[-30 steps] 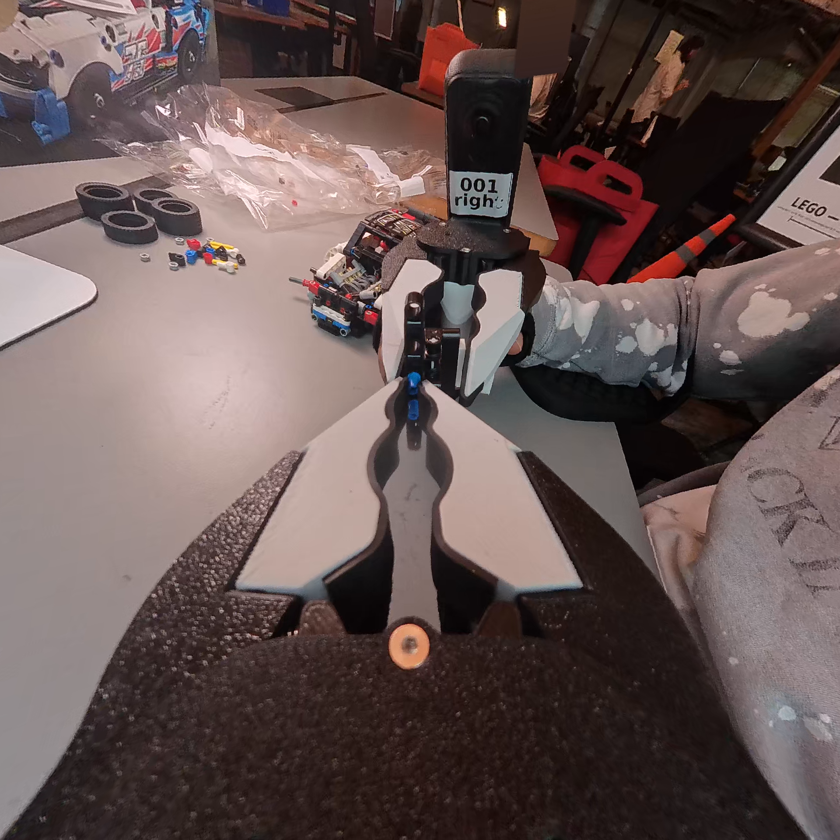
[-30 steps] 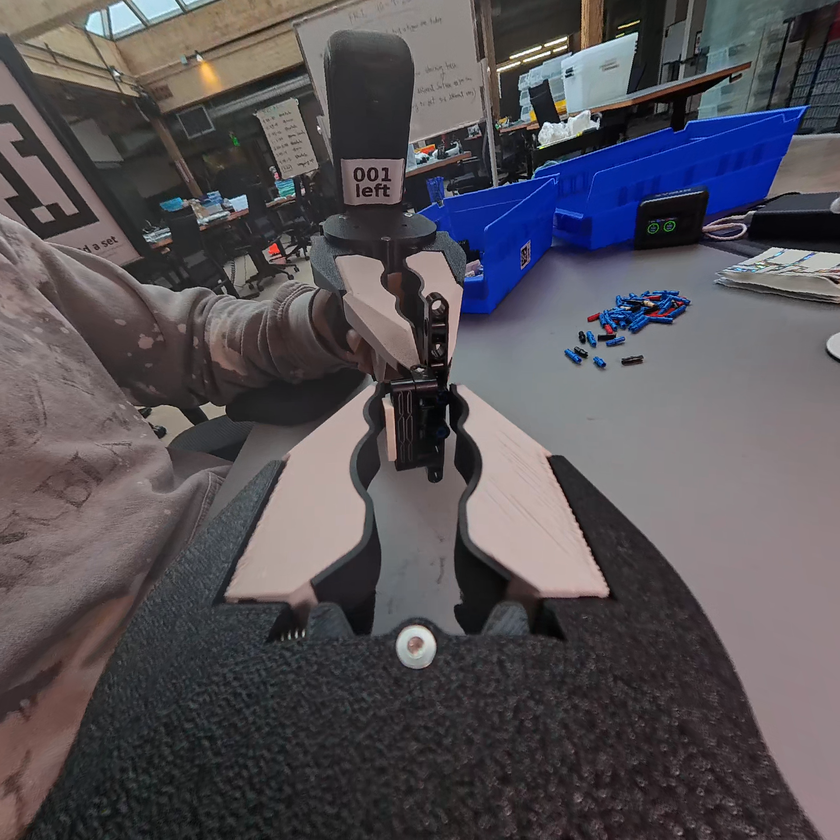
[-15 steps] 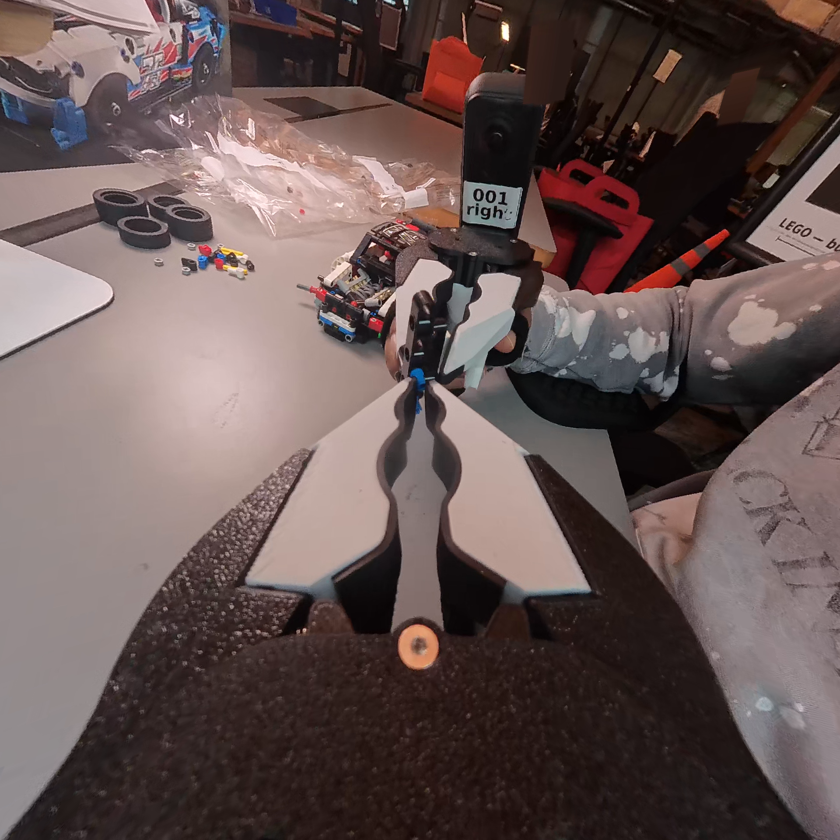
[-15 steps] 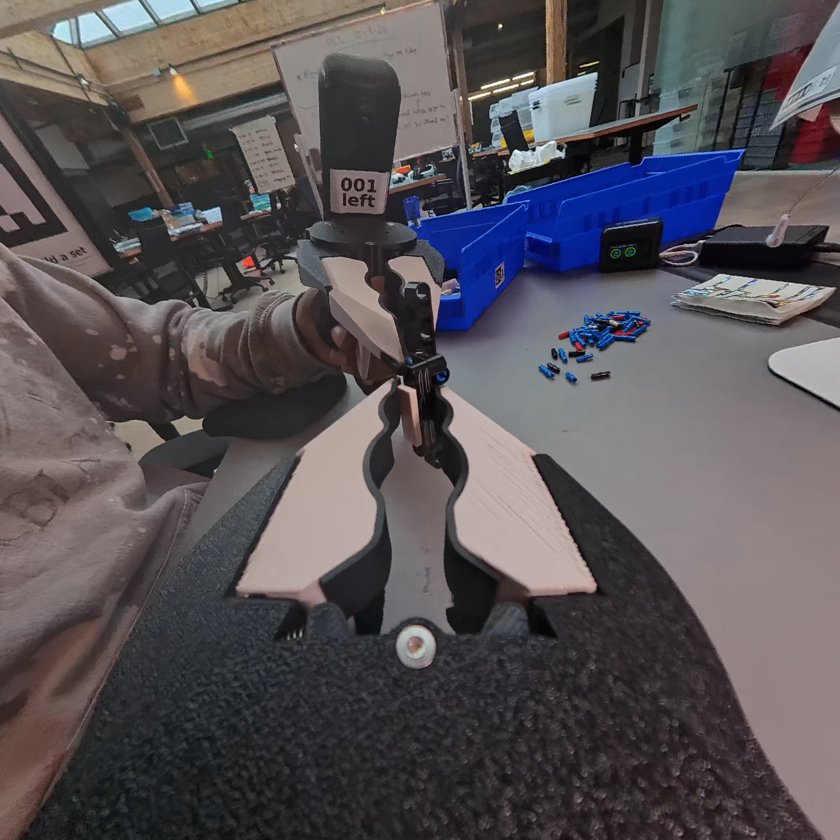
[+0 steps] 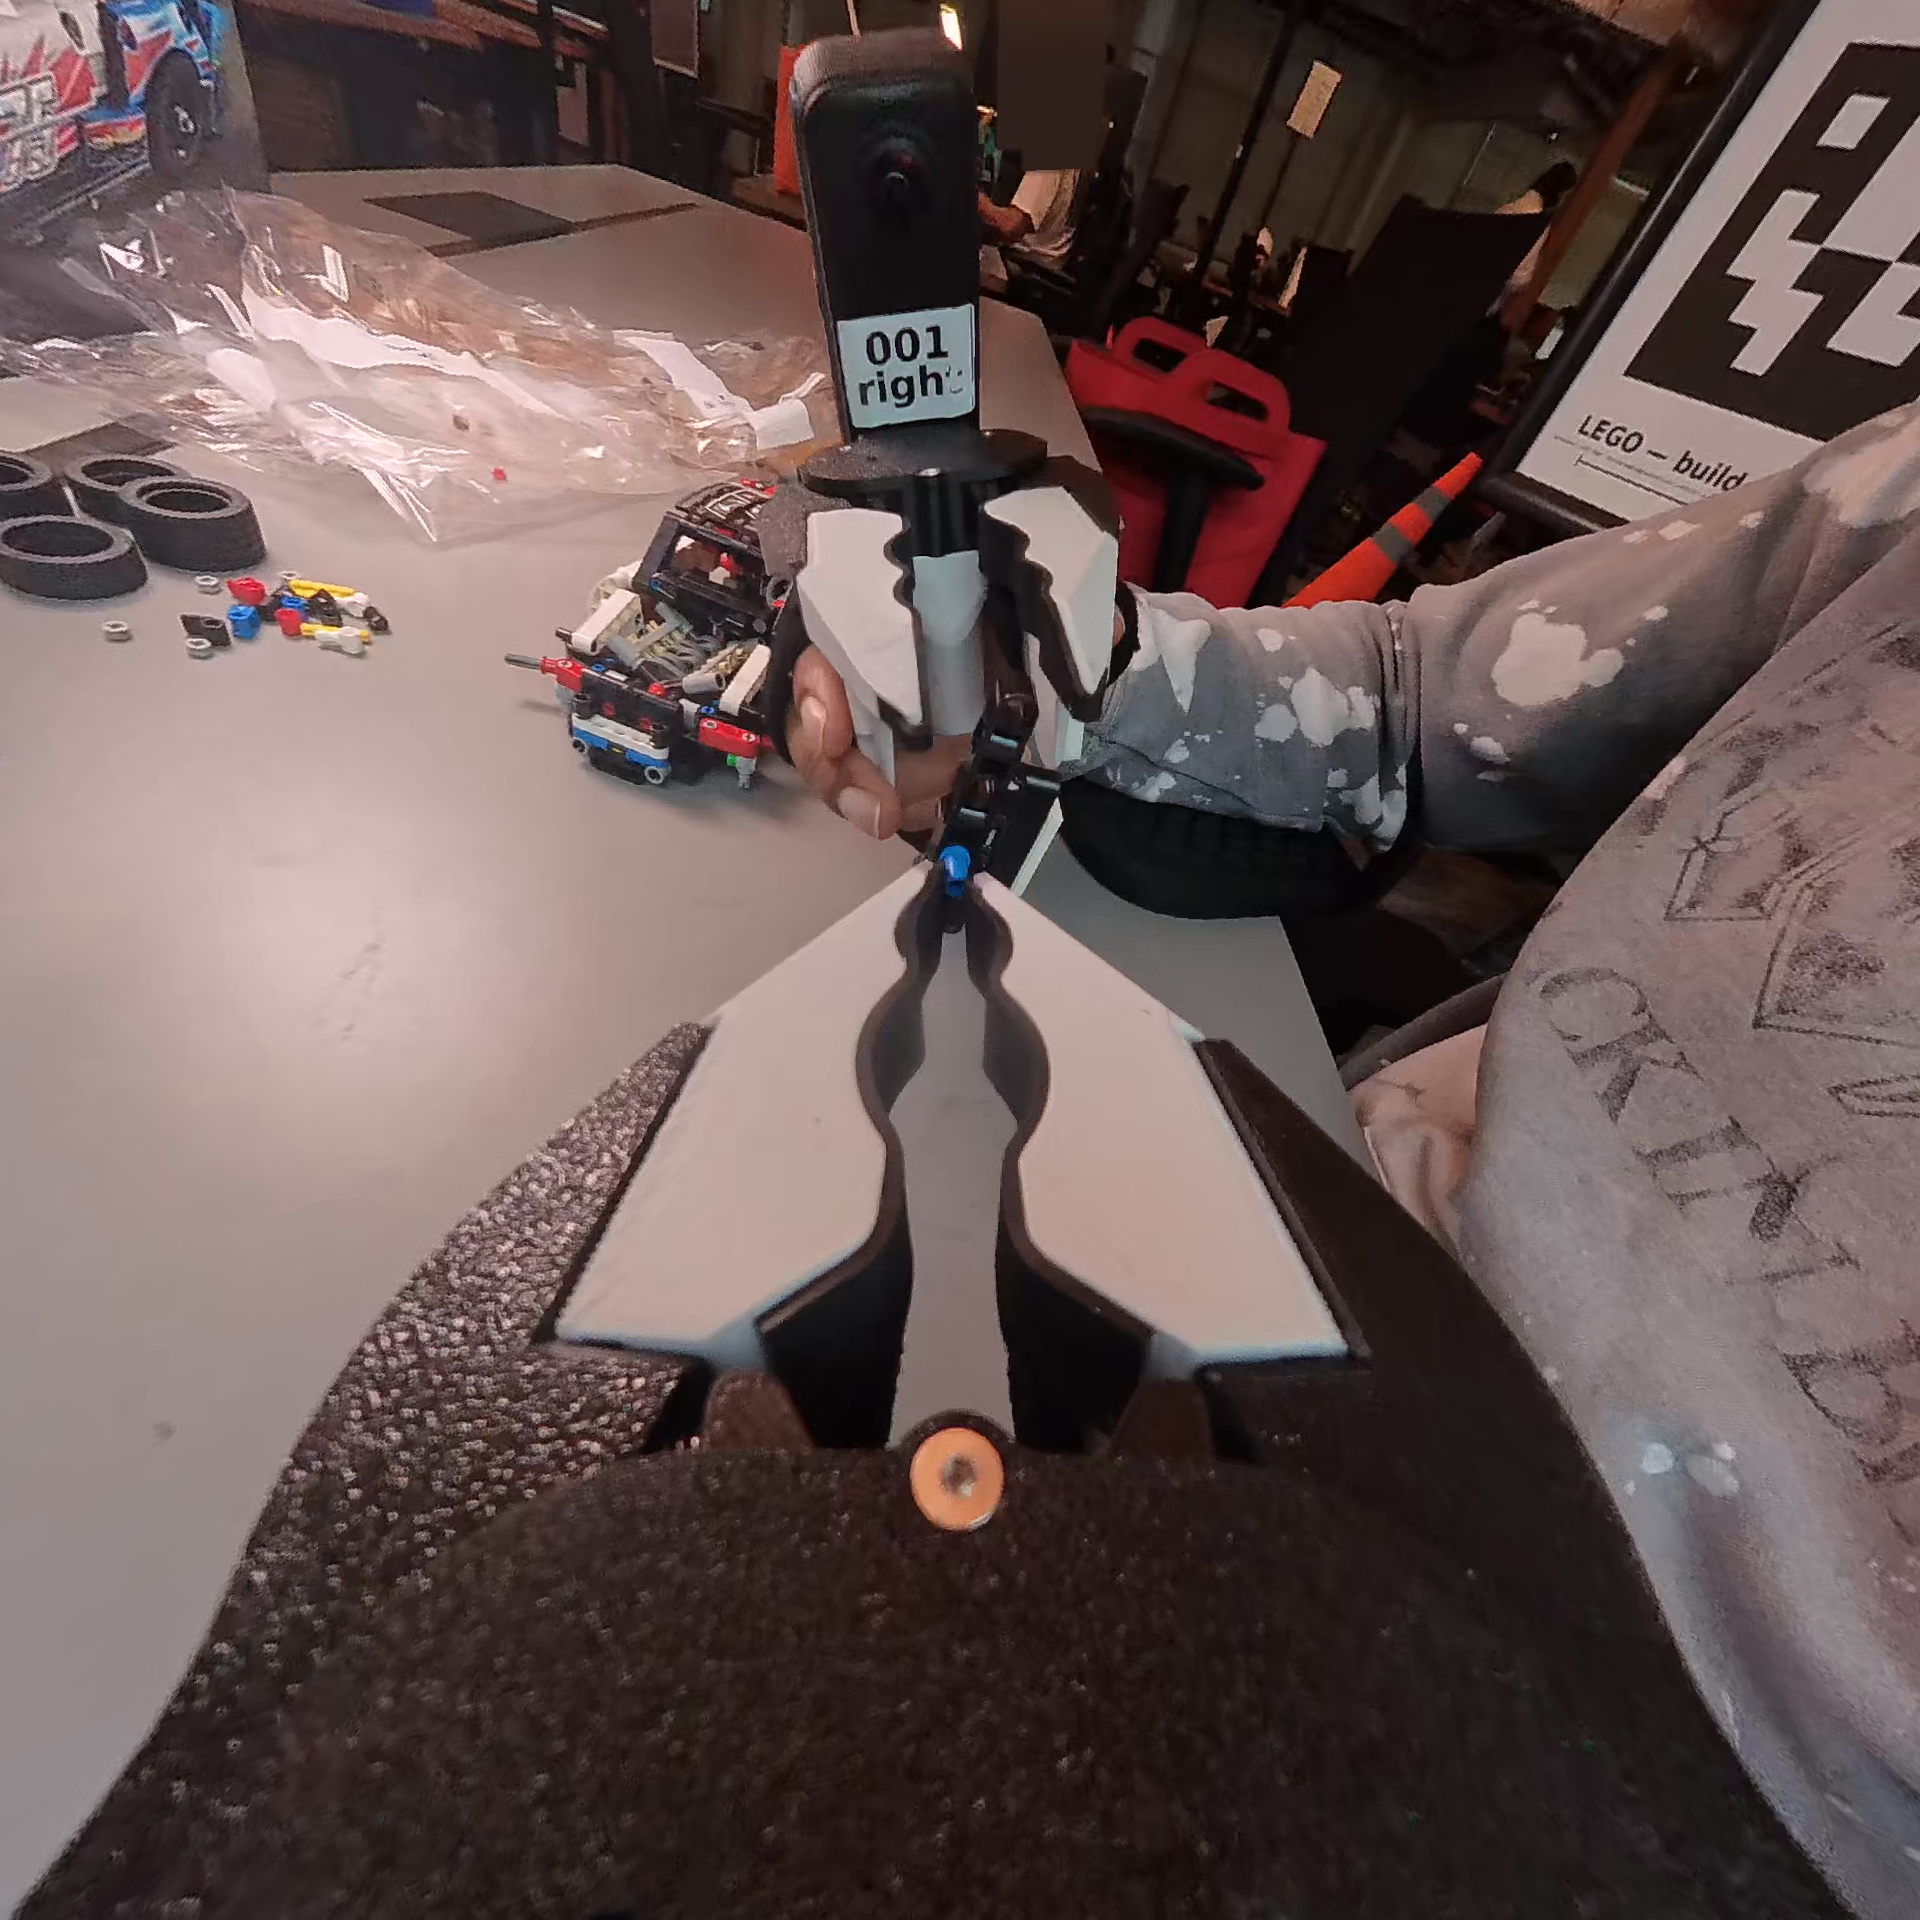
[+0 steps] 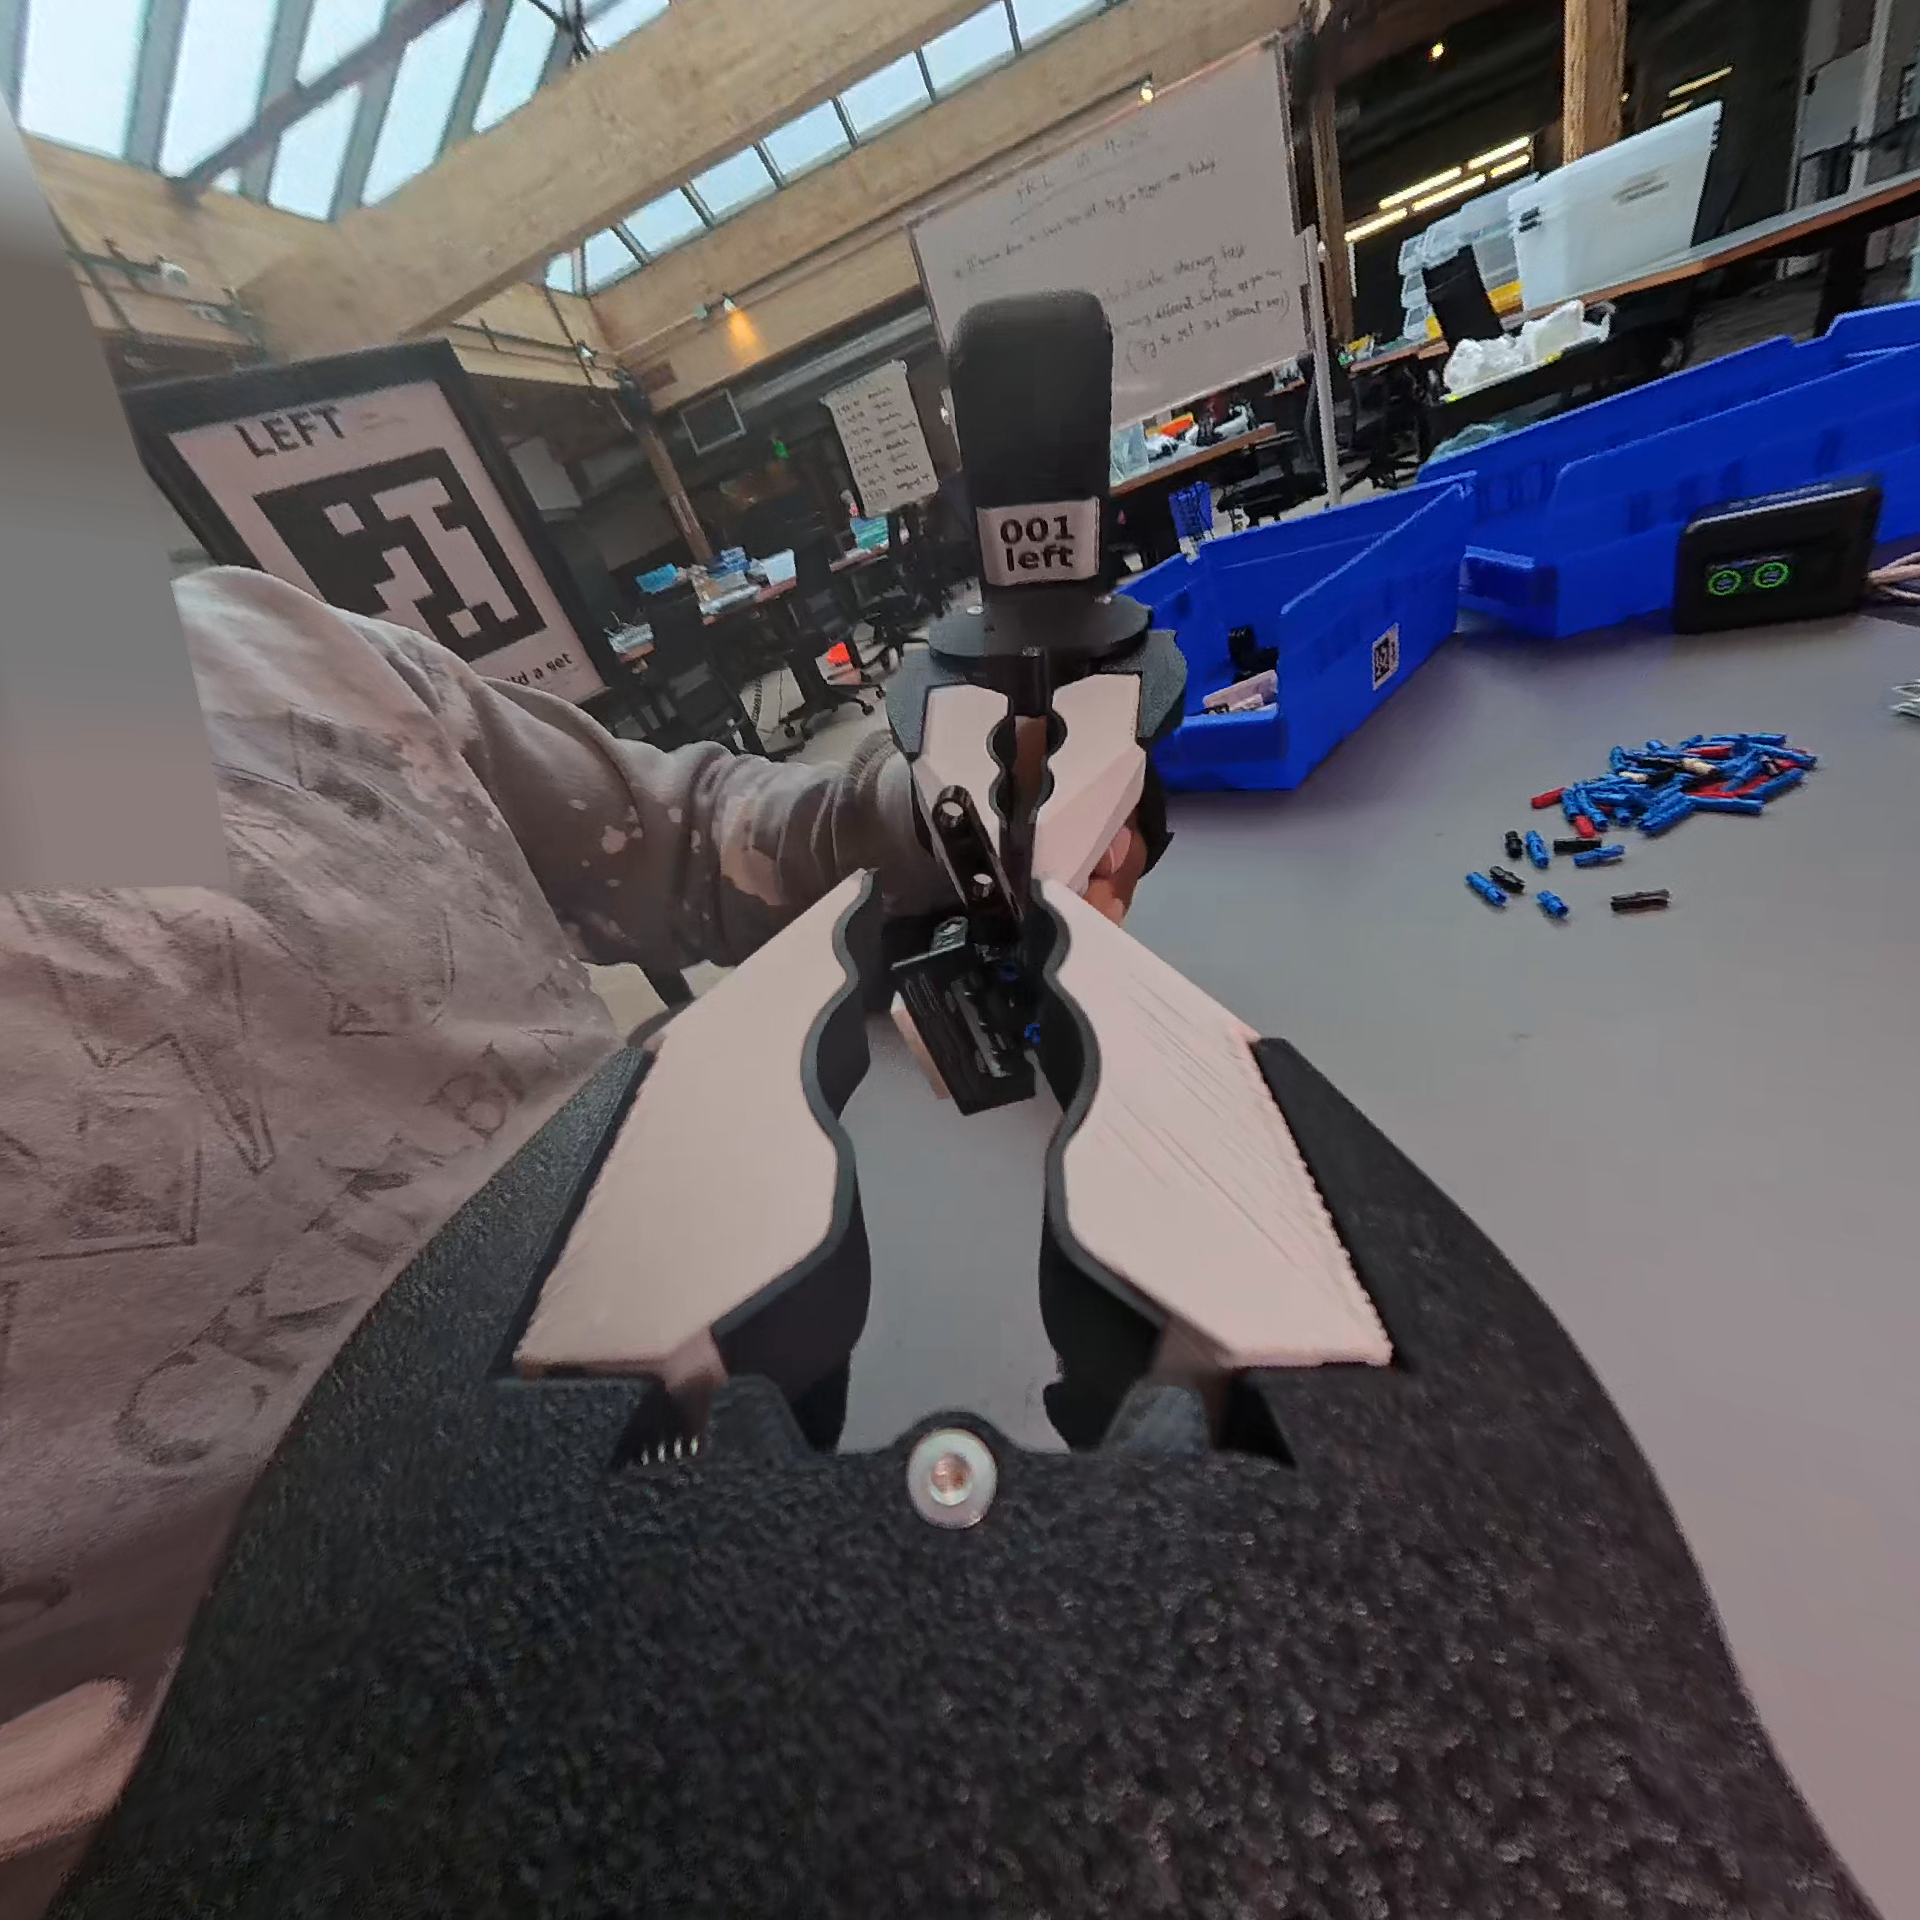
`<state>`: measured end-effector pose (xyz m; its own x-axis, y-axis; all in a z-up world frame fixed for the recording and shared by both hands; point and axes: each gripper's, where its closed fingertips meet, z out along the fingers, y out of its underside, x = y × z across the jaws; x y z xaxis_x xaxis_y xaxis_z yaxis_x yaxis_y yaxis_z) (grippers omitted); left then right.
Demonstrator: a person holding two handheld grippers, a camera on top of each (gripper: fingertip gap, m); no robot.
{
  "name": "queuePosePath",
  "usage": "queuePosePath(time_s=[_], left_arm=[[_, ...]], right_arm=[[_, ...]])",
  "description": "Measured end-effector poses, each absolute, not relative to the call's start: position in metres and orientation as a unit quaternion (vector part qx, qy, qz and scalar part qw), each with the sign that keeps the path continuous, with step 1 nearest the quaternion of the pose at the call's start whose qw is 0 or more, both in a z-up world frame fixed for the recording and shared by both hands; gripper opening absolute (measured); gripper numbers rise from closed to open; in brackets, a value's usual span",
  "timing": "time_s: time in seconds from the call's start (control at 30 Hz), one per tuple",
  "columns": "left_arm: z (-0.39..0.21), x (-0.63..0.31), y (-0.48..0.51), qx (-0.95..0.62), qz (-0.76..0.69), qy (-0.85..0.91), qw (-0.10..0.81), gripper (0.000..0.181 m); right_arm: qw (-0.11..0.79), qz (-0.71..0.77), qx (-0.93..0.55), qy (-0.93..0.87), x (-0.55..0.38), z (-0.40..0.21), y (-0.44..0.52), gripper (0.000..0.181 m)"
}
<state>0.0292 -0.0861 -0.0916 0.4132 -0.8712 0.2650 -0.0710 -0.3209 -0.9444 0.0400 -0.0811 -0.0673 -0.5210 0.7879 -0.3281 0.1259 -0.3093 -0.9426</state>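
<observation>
My left gripper [image 5: 951,881] is shut on a small blue pin [image 5: 951,862], held at its very tips. The pin's end meets the lower end of a black beamed brick assembly [image 5: 995,764]. My right gripper [image 5: 977,748] faces it, tips downward, shut on that assembly above the table's near edge. In the right wrist view the black assembly [image 6: 971,1023] sits tilted between my right gripper's [image 6: 956,904] fingers. A holed black beam [image 6: 961,836] rises from it beside the left gripper [image 6: 1023,868], whose tips touch the assembly. A person's hands hold both grippers.
On the grey table [image 5: 312,987] stand a part-built brick car [image 5: 675,665], several black tyres [image 5: 125,520], small loose bricks [image 5: 291,613] and clear plastic bags [image 5: 416,384]. To the right lie a pile of blue and red pins [image 6: 1662,790], blue bins [image 6: 1351,623] and a black device [image 6: 1766,566]. Both grippers' tips are close together, under 4 cm apart.
The two grippers stay tip to tip. The right gripper has rolled, so the black assembly now tilts and its beam leans the other way. Both views have swung up and toward the person.
</observation>
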Motion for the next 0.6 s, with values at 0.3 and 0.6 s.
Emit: queuePosePath(time_s=[0.3, 0.6], left_arm=[[-0.109, 0.032, -0.08, -0.724, -0.374, 0.349, 0.464, 0.003], [-0.113, 0.029, -0.072, -0.734, -0.339, 0.338, 0.482, 0.002]], right_arm=[[0.331, 0.532, -0.454, -0.634, 0.023, -0.101, -0.082, 0.014], [0.33, 0.532, -0.477, -0.617, 0.017, -0.103, -0.075, 0.014]])
